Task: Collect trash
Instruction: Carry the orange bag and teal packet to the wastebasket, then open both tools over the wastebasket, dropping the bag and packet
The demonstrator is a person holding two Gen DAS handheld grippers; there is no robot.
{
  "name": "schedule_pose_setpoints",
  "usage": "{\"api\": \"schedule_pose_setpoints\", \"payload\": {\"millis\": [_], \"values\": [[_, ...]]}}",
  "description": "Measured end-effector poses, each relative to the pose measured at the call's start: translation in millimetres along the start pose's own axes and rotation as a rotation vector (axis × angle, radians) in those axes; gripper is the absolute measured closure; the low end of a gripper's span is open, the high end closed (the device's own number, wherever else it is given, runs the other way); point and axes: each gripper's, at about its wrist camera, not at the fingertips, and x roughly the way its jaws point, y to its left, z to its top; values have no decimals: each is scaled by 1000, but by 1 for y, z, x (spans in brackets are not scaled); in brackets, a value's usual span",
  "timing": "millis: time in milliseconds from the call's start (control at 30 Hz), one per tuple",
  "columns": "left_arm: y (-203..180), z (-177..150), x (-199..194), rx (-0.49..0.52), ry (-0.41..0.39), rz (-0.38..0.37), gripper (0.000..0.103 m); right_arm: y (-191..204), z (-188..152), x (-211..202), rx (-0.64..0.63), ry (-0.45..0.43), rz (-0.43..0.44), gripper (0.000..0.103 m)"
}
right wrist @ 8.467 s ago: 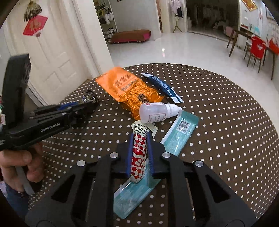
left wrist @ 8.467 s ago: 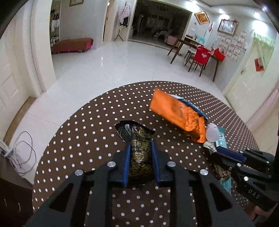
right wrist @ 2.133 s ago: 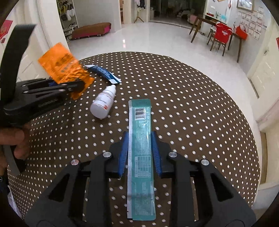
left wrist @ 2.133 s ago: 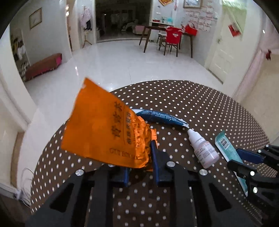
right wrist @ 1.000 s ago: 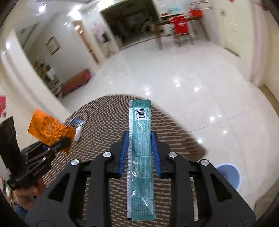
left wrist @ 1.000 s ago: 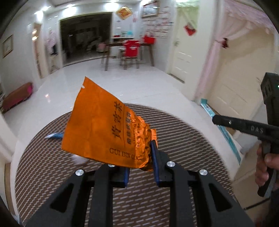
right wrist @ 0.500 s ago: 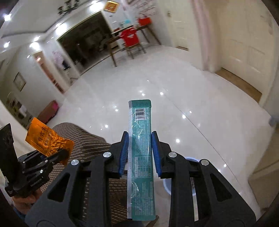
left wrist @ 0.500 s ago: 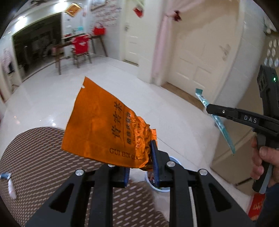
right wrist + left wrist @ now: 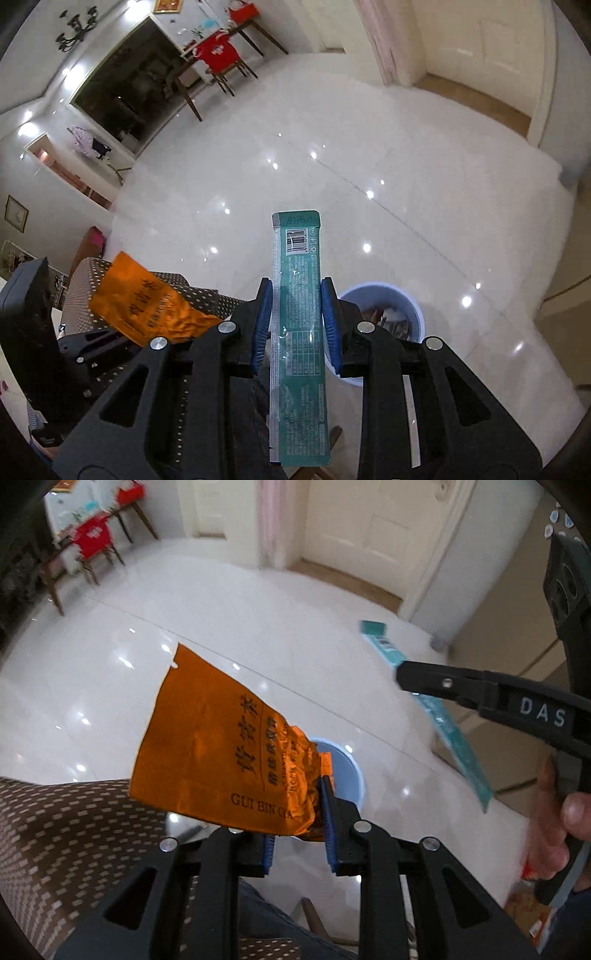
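Observation:
My left gripper (image 9: pixel 295 823) is shut on a crumpled orange foil packet (image 9: pixel 221 746) and holds it in the air beyond the table edge, above a light blue trash bin (image 9: pixel 351 771) on the white floor. My right gripper (image 9: pixel 295 321) is shut on a long teal wrapper (image 9: pixel 299 325) with a barcode, held just left of the same bin (image 9: pixel 384 295), which has trash inside. The right gripper (image 9: pixel 406 679) with the teal wrapper (image 9: pixel 454 731) shows at the right of the left wrist view. The orange packet (image 9: pixel 147 310) and left gripper show at the left of the right wrist view.
The brown polka-dot table (image 9: pixel 62 834) lies at lower left. Glossy white floor (image 9: pixel 332 155) spreads around the bin. A dining table with a red chair (image 9: pixel 218 51) stands far back. Cream doors (image 9: pixel 362 528) are at the back right.
Both grippers have swung further away from the table and tilted down towards the floor. The blue bin has come into fuller view beneath them. Both still hold their wrappers.

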Motion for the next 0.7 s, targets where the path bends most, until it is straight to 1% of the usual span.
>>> {"api": "schedule_pose_setpoints", "payload": {"millis": [33, 67, 100, 133, 167, 200, 233, 267, 300, 333, 433, 500, 533, 567, 600, 700], "values": [[-3, 2, 9, 18, 31, -15, 75, 0, 4, 8, 9, 12, 0, 75], [2, 6, 14, 32, 59, -14, 63, -7, 3, 16, 26, 36, 3, 75], [2, 7, 21, 37, 81, 5, 36, -6, 6, 24, 39, 58, 7, 67], [2, 8, 22, 34, 78, 18, 13, -9, 1, 29, 56, 80, 10, 56], [3, 8, 20, 26, 49, 39, 11, -16, -1, 34, 80, 90, 4, 35], [3, 7, 18, 23, 35, 43, 11, -19, -3, 36, 91, 89, -6, 31], [6, 4, 14, 19, 29, 46, 11, -22, -5, 37, 100, 92, -10, 31], [9, 3, 9, 13, 21, 53, 11, -25, -7, 38, 112, 103, -10, 27], [11, -2, 3, 10, 12, 62, 11, -26, -9, 39, 118, 105, -16, 17], [15, -5, -4, 8, -5, 77, 11, -27, -11, 37, 122, 104, -31, 14], [25, -5, -27, -10, -55, 103, 11, -28, -14, 34, 130, 100, -61, 6], [30, -3, -41, -28, -84, 102, 11, -28, -17, 32, 132, 95, -86, 6], [28, 5, -46, -38, -106, 103, 11, -27, -17, 33, 131, 93, -94, 6], [30, 4, -53, -43, -124, 104, 11, -25, -18, 30, 129, 90, -103, 6], [30, 5, -58, -46, -134, 104, 11, -32, -8, 36, 126, 89, -108, 6], [36, -2, -80, -57, -175, 104, 10, -23, -8, 29, 114, 74, -112, 6]]}}
